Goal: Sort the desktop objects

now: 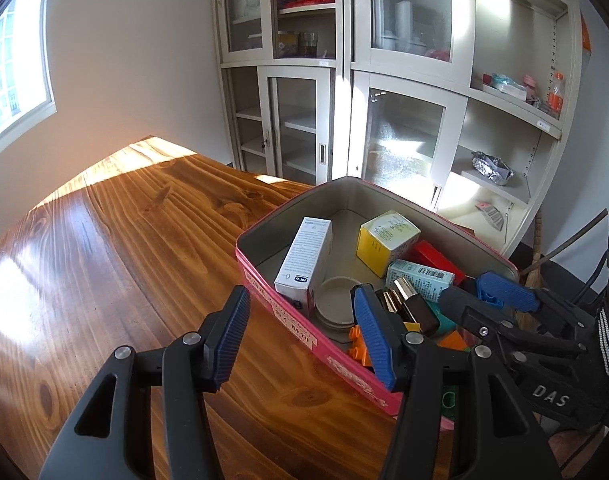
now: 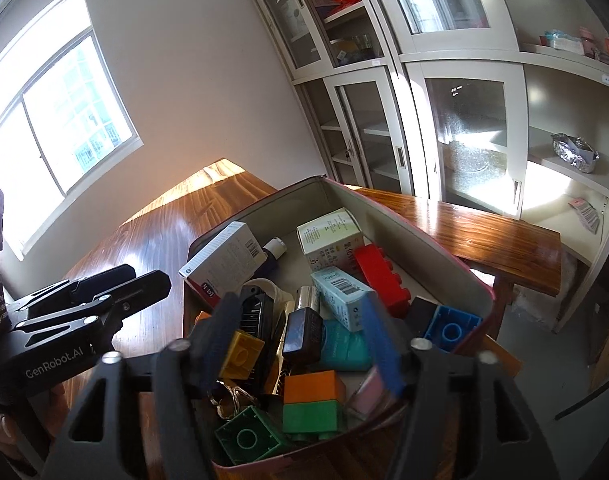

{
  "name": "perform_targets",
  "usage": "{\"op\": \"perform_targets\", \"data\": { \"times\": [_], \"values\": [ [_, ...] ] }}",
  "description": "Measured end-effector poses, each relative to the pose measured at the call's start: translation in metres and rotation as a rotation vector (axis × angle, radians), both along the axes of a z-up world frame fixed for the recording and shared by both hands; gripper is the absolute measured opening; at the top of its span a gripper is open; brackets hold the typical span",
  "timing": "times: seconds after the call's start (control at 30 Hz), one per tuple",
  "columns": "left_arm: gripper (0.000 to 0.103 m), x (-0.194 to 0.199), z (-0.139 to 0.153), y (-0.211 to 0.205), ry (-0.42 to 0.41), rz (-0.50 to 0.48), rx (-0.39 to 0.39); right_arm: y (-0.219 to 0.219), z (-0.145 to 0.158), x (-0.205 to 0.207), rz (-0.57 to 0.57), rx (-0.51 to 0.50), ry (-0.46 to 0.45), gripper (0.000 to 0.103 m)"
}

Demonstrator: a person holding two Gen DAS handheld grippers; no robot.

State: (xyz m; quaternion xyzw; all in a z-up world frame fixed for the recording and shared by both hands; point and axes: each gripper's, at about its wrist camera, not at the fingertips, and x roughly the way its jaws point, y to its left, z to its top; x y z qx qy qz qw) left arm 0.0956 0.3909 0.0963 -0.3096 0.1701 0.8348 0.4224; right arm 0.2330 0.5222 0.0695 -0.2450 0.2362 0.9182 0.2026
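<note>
A pink tin box (image 1: 288,322) (image 2: 444,256) sits on the wooden table, full of small items: a white carton (image 1: 304,256) (image 2: 224,264), a yellow-green carton (image 1: 386,238) (image 2: 330,236), a red block (image 2: 380,276), a light blue carton (image 2: 342,298), a dark lipstick (image 2: 302,330), plus orange (image 2: 312,388), green (image 2: 244,438), yellow (image 2: 240,354) and blue (image 2: 450,326) blocks. My left gripper (image 1: 304,338) is open and empty, straddling the tin's near wall. My right gripper (image 2: 300,348) is open and empty above the tin's contents; it also shows in the left wrist view (image 1: 488,296).
The wooden table (image 1: 116,248) stretches left of the tin in sunlight. Grey glass-door cabinets (image 1: 344,80) with open shelves stand behind. A window (image 2: 56,120) is on the left wall. A broom handle (image 1: 540,248) leans by the cabinet.
</note>
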Motion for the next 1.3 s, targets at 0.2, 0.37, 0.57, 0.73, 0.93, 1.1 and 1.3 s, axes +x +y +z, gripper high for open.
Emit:
{"op": "perform_targets", "data": {
  "times": [0.2, 0.37, 0.57, 0.73, 0.93, 1.1, 1.3],
  "values": [
    [0.067, 0.018, 0.008, -0.012, 0.053, -0.013, 0.028, -0.004, 0.006, 0.023, -0.069, 0.036, -0.003, 0.087],
    [0.082, 0.032, 0.018, -0.024, 0.082, -0.008, 0.074, -0.009, 0.008, 0.042, -0.118, 0.078, -0.044, 0.102],
    [0.086, 0.042, 0.025, -0.042, 0.047, 0.029, 0.111, -0.029, 0.023, 0.064, -0.155, 0.157, -0.075, 0.102],
    [0.086, 0.057, 0.036, -0.062, 0.096, 0.071, 0.127, -0.051, 0.042, 0.08, -0.174, 0.212, -0.056, 0.102],
    [0.09, 0.068, 0.047, -0.088, 0.104, 0.065, 0.201, -0.076, 0.053, 0.087, -0.147, 0.257, -0.041, 0.103],
    [0.094, 0.08, 0.041, -0.092, 0.158, 0.087, 0.163, -0.082, 0.044, 0.088, -0.137, 0.216, -0.05, 0.103],
    [0.095, 0.098, 0.029, -0.082, 0.229, 0.098, 0.059, -0.084, 0.032, 0.088, -0.133, 0.193, -0.075, 0.103]
  ]
}}
